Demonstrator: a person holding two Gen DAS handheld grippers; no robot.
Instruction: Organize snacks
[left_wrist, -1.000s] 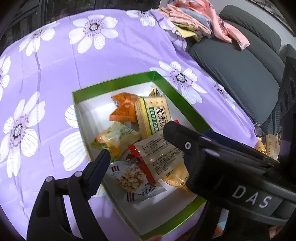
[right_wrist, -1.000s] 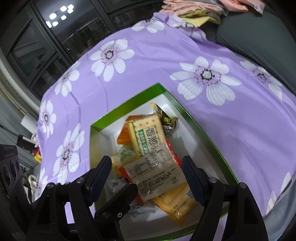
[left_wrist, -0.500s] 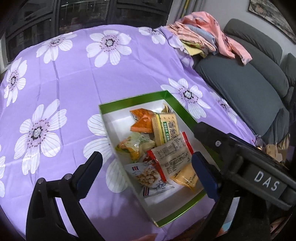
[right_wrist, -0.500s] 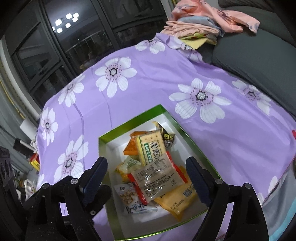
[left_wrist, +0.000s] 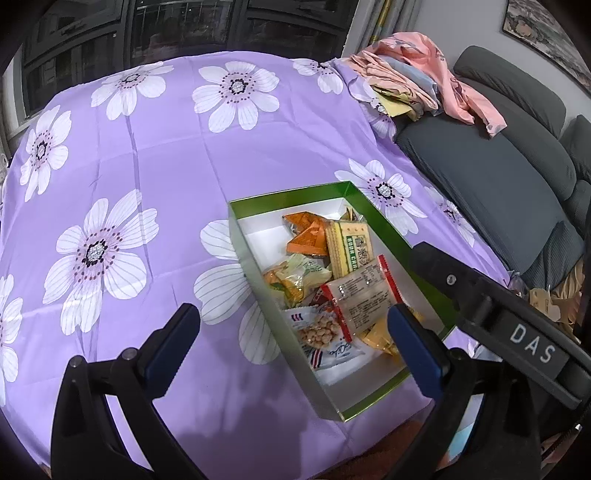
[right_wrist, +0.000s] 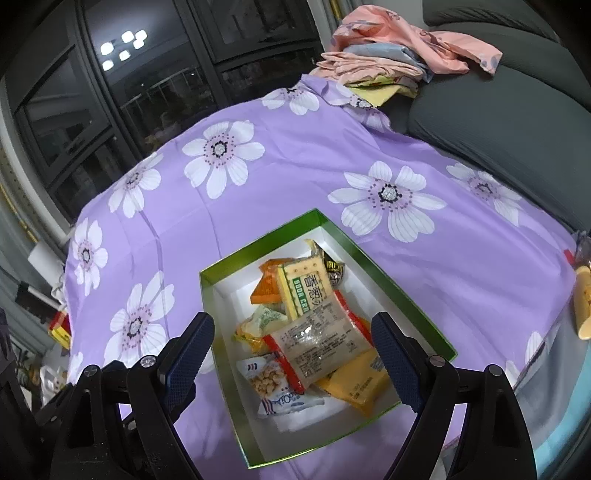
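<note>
Both pulled back from box (right_wrist: 354, 254) | left hand-held gripper (left_wrist: 291, 332) opening (empty) | right hand-held gripper (right_wrist: 291, 347) apart

Both wrist cameras looked steeply down from close above the purple tablecloth (left_wrist: 155, 155), sharing the green box (left_wrist: 373, 218) (right_wrist: 388, 284) at lower centre and the sofa (left_wrist: 491, 173) upper right.

Dark windows (right_wrist: 122, 99) behind; grey sofa (left_wrist: 491, 177) bearing piled clothes (left_wrist: 417, 88).
</note>
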